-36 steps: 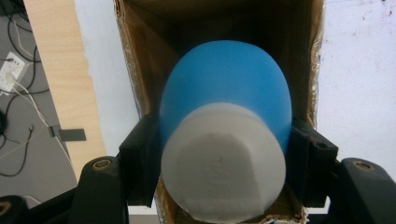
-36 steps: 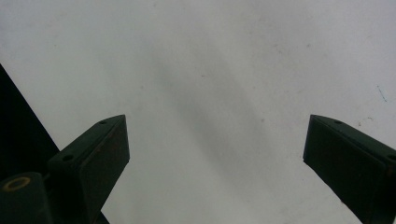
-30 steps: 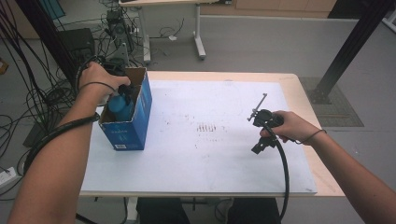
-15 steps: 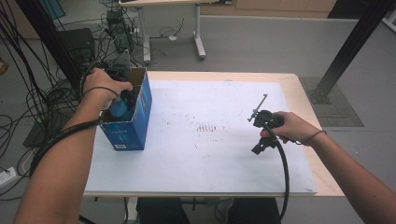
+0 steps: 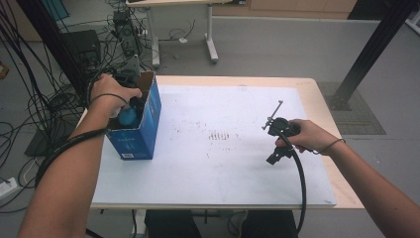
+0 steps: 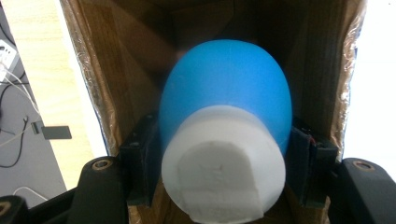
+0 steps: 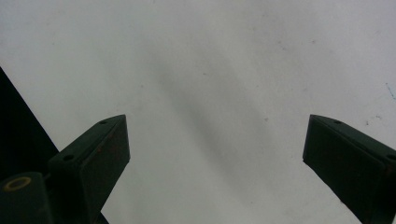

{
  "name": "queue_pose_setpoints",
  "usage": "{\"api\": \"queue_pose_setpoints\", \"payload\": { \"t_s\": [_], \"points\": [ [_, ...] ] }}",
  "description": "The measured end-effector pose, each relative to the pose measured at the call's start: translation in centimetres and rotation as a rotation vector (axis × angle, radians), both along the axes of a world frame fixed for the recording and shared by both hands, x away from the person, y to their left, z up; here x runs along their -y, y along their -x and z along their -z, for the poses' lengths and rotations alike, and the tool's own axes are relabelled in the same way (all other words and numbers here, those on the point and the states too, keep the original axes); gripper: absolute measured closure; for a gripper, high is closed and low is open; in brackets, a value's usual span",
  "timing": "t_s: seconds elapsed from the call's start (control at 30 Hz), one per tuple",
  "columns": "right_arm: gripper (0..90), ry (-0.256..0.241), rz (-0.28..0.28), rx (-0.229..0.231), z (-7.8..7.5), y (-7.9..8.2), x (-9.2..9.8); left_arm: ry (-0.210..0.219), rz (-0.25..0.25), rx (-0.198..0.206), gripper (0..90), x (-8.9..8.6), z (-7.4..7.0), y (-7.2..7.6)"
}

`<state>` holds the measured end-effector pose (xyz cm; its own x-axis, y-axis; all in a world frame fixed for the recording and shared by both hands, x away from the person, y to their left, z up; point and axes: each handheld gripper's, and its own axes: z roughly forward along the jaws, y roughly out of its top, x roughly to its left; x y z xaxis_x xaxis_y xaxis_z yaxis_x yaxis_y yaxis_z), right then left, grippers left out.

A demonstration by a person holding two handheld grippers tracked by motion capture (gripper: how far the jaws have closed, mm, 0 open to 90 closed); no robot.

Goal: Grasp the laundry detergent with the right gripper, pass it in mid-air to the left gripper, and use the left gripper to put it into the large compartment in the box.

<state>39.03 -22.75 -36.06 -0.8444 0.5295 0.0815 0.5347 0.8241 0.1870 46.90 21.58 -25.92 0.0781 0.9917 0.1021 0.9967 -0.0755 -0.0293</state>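
1. Blue-and-white bulb [image 6: 224, 140] sits inside the blue carton [image 5: 141, 131] at the tabletop's [image 5: 237, 168] far left.
2. Left tool [image 6: 224, 154] clamps the bulb's sides.
3. Right tool [image 7: 215, 154] hovers at the right, jaws wide, holding nothing.

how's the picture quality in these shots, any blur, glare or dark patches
High view: even light, slightly soft, no glare on the white table sheet. Left gripper view: the blue ball and its white base sit close and soft-edged, the box interior dim. Right gripper view: jaws blurred, faint shadow streak on the sheet.
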Motion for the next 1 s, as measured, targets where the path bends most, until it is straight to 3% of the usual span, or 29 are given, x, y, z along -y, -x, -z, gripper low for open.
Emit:
{"api": "queue_pose_setpoints", "payload": {
  "t_s": [1.0],
  "points": [
    [7.3,-0.006,0.008,0.000,0.16,-0.01,-0.06,0.008,-0.022,0.006,37.7,-0.42,0.05,-0.08]
  ]
}}
